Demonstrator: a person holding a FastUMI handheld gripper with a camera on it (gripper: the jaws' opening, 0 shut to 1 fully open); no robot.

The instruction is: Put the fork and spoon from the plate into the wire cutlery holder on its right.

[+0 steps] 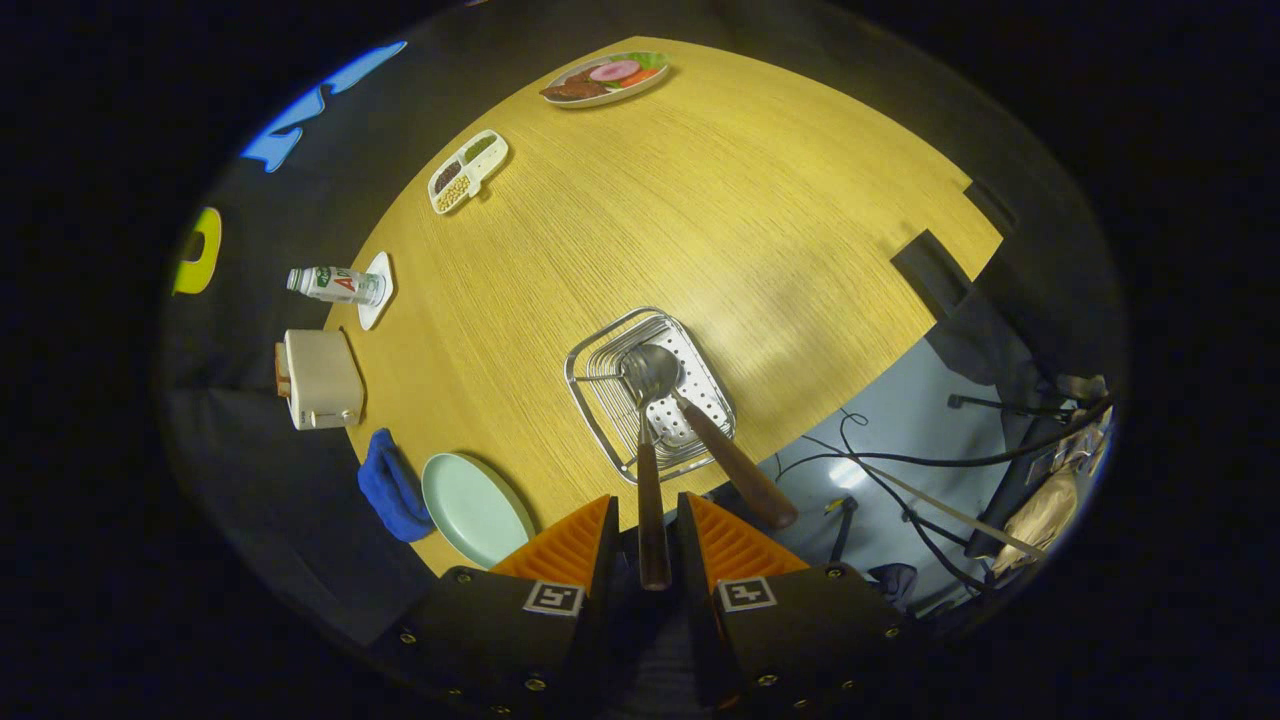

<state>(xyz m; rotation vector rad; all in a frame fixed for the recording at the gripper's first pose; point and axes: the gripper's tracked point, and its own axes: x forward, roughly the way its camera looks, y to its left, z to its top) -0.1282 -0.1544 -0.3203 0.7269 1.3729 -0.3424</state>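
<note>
My hand-held gripper (pixel 647 545) was clenched on a wooden handle, both ribbed fingers (pixel 570 548) pressing it from either side. The utensil ran straight ahead from the fingers, its metal end reaching down into the holder (pixel 600 400). I took it for the fork (pixel 648 470), though its head was partly hidden under the spoon bowl, so I could not see the tines clearly.

The spoon (pixel 690 420) was already in the holder, its shiny rounded bowl resting on the perforated floor and its brown handle leaning out over the near rim toward the counter's edge. By my reckoning the spoon's half of the job was done and the fork was nearly placed; what remained was to let go and pull clear.

Just left of my fingers sat the plate (pixel 475 508), pale green, smooth and bare, with a crumpled blue cloth (pixel 390 487) touching its far side. The holder was a square basket of thin bright wire. The counter (pixel 700 200) was yellow wood with a fine straight grain.

Farther off along the left edge stood a boxy cream toaster (pixel 320 380), then a small bottle (pixel 335 284) beside a white coaster, a divided snack tray (pixel 467 171), and at the far end a dish of food (pixel 606 79).
</note>
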